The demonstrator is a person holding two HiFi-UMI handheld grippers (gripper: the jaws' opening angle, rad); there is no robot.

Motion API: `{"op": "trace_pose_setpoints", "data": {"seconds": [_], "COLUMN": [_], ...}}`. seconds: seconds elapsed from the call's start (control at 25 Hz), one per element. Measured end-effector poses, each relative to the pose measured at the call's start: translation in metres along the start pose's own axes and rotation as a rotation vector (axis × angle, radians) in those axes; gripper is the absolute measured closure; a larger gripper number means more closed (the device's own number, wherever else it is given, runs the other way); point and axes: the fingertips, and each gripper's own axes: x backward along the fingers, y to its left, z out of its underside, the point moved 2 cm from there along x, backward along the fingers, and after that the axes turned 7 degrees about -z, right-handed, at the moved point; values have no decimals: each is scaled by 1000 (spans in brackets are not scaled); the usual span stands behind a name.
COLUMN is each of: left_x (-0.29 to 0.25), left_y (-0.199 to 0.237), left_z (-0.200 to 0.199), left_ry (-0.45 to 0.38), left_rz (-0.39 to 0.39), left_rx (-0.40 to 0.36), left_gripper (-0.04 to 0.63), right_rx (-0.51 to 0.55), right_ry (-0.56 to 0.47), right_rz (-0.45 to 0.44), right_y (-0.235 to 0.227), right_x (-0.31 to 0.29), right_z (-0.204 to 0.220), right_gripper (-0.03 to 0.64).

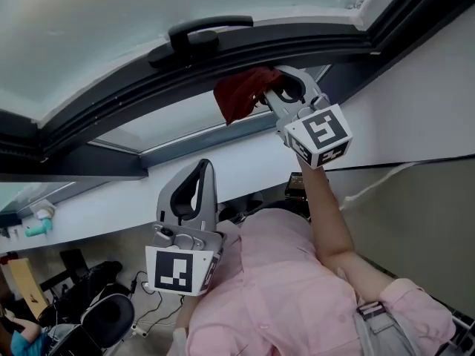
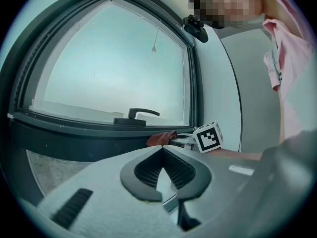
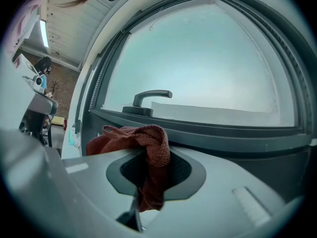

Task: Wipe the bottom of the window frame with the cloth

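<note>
A dark red cloth (image 1: 239,95) is clamped in my right gripper (image 1: 273,87), raised close to the dark bottom rail of the window frame (image 1: 245,59), just right of the handle. In the right gripper view the cloth (image 3: 151,150) bunches out over the shut jaws of the right gripper (image 3: 153,170), with the bottom rail (image 3: 213,133) right behind it; whether they touch I cannot tell. My left gripper (image 1: 199,173) hangs lower, near the person's chest, shut with nothing in it. The left gripper (image 2: 161,155) points towards the cloth (image 2: 161,138).
A black window handle (image 1: 199,35) sits on the rail left of the cloth. A white sill (image 1: 111,210) runs below the frame. The person's pink shirt (image 1: 297,295) fills the lower middle. A chair (image 1: 107,317) and cables lie at lower left.
</note>
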Motion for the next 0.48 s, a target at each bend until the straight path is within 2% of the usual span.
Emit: {"op": "trace_pose_setpoints", "data": {"seconds": [0.24,0.48], "left_x": [-5,-11], "left_y": [-6,-10], "left_z": [0,-1], "left_ry": [1,-6], "left_rz": [-3,-8], "left_rx": [2,4], "left_gripper": [598,598], "right_rx": [27,41], "right_ry": [12,19], "right_rz": [-38,-36], "right_y": [1,-10], "right_x": [1,8], "right_z": [0,3], "right_gripper": [545,545]}}
